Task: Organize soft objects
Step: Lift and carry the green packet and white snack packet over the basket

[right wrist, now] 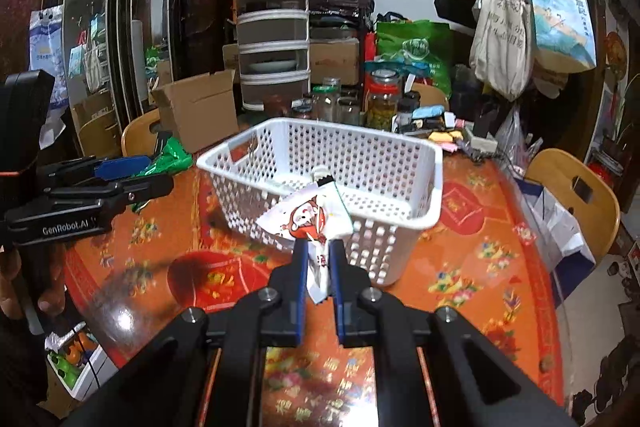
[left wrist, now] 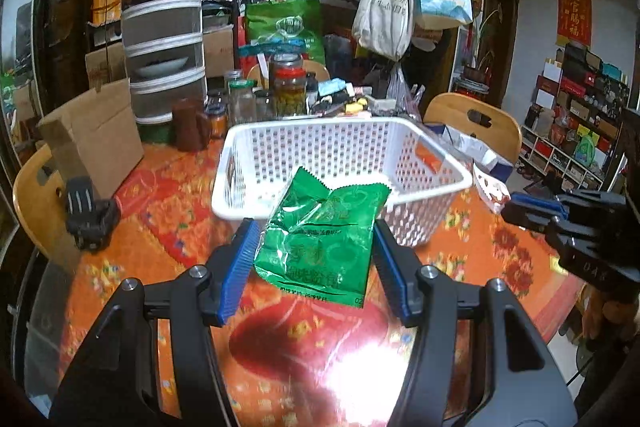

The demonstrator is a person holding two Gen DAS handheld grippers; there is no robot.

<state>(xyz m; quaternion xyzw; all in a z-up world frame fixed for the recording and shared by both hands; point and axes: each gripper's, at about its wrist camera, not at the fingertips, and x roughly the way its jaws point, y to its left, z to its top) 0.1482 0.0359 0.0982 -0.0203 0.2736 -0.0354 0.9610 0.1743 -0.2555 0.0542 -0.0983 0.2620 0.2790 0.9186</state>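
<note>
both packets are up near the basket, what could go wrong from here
1. The left gripper pinches the green packet only by its side edges, and the foil is crumpled, so it may slip out short of the white basket.
2. The right gripper holds the white cartoon packet by one end only; its free end sits near the basket rim and could snag there.

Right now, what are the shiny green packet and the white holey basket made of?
The shiny green packet looks like thin foil or plastic film: it crinkles, glints, and has a zigzag-cut edge. The white holey basket looks like hard moulded plastic, smooth, with even rows of punched holes.
</note>
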